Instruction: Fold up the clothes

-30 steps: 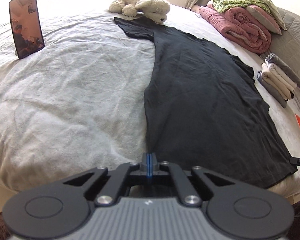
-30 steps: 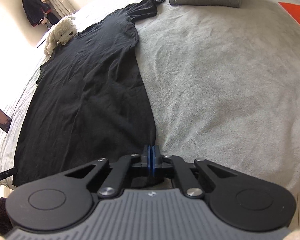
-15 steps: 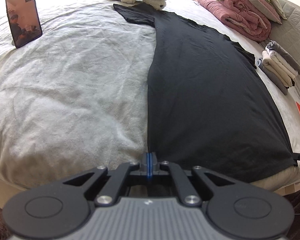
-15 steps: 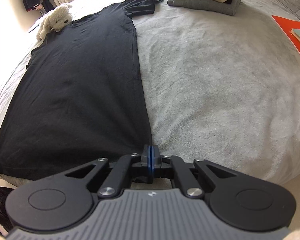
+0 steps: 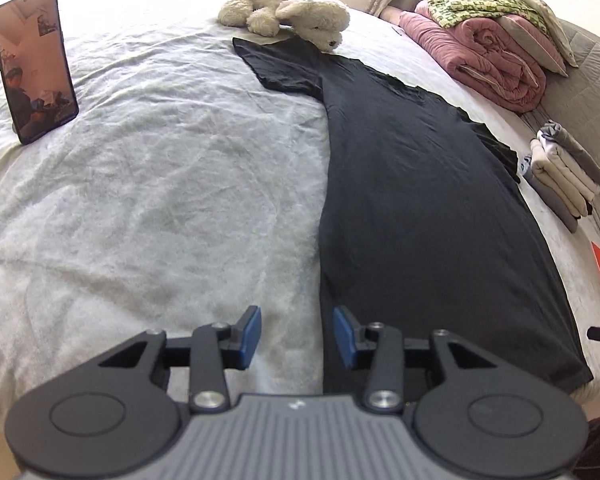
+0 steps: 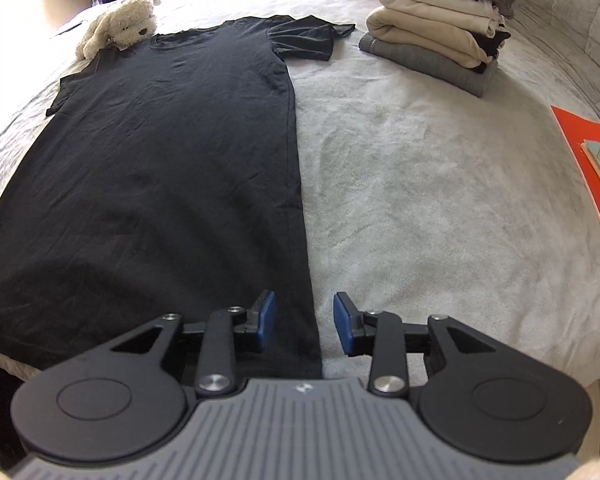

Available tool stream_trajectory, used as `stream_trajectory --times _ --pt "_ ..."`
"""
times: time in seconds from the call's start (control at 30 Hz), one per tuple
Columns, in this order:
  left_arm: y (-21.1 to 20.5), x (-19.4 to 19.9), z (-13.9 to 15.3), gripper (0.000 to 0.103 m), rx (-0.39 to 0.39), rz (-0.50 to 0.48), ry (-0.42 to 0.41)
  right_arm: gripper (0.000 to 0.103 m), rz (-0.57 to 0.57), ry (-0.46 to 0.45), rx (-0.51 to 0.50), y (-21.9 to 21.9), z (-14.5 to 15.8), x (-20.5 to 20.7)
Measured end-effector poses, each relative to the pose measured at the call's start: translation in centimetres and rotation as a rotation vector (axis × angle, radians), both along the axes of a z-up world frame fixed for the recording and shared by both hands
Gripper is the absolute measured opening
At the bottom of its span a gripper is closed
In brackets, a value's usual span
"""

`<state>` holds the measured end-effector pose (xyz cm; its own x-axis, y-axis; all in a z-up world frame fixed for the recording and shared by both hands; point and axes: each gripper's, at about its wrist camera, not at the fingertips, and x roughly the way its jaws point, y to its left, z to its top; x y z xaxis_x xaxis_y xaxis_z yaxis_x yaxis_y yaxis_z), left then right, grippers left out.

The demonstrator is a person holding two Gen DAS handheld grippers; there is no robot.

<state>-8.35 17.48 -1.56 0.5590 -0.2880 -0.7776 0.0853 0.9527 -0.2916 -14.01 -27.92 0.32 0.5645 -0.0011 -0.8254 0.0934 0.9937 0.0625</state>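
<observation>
While the black T-shirt (image 6: pixel 160 168) lies flat on the bed (image 6: pixel 420 184) for folding, left tool (image 5: pixel 296 336) and right tool (image 6: pixel 305 322) gape empty over its hem corners.

Daylight fills both views, strongest at the far top, where the bed (image 5: pixel 148 168) washes out to near white. In the right wrist view the far left corner blows out entirely, and the plush toy (image 6: pixel 118 24) there loses detail in the glare. The black T-shirt (image 5: pixel 416 216) reads as a flat dark mass with only faint creases showing. Shadows are soft; a dim patch lies under each gripper body. Fisheye bending curves the bed's edges and darkens the frame corners. The phone (image 5: pixel 34 64) screen carries a pale reflection. Focus is sharp in the middle, softer toward the rim.
</observation>
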Motion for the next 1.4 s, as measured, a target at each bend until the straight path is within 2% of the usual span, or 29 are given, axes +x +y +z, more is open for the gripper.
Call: stream_trajectory --times 0.13,0.33,0.4,0.43,0.47,0.6,0.73,0.83,0.93,1.07,1.1,1.17,1.27,1.4 --pt "0.5 3.6 0.1 0.041 -0.041 0.040 -0.003 0.042 0.055 -0.045 0.020 2.8 1.0 2.4" --pt "0.0 8.2 0.1 0.040 -0.087 0.060 -0.024 0.043 0.131 -0.047 0.043 7.6 0.6 7.4" --pt "-0.2 9.5 -0.1 0.034 -0.110 0.065 -0.046 0.043 0.160 -0.048 0.053 9.3 0.3 9.0" --pt "-0.3 10.2 -0.2 0.022 -0.121 0.068 -0.058 0.043 0.174 -0.051 0.057 10.1 0.2 9.6" --pt "-0.4 10.6 -0.4 0.019 -0.139 0.071 -0.078 0.042 0.197 -0.057 0.067 11.1 0.1 10.5" --pt "-1.2 12.4 -1.9 0.016 -0.196 0.080 -0.136 0.029 0.290 -0.076 0.091 15.1 0.1 13.7" --pt "-1.9 13.5 -2.5 0.013 -0.215 0.072 -0.174 0.026 0.375 -0.103 0.147 18.7 0.6 17.4" --pt "-1.8 14.2 -2.7 0.013 -0.276 0.090 -0.180 0.026 0.424 -0.125 0.164 21.0 1.1 20.5" --pt "-1.7 14.9 -3.0 0.013 -0.284 0.112 -0.161 0.026 0.493 -0.155 0.136 23.5 1.6 23.4" --pt "-0.4 15.9 -3.5 0.013 -0.268 0.207 -0.101 0.027 0.588 -0.179 0.101 26.9 2.1 26.6" --pt "0.0 16.2 -3.6 0.013 -0.266 0.233 -0.084 0.030 0.611 -0.187 0.080 27.7 2.1 27.2" --pt "1.1 16.5 -3.6 0.013 -0.315 0.286 -0.070 0.031 0.659 -0.197 0.039 29.2 2.0 28.5" --pt "2.1 16.4 -3.4 0.013 -0.301 0.354 -0.081 0.038 0.748 -0.214 -0.034 31.2 1.4 29.9" --pt "3.2 16.5 -3.5 0.013 -0.299 0.406 -0.059 0.039 0.852 -0.194 -0.161 33.5 -0.6 31.3"
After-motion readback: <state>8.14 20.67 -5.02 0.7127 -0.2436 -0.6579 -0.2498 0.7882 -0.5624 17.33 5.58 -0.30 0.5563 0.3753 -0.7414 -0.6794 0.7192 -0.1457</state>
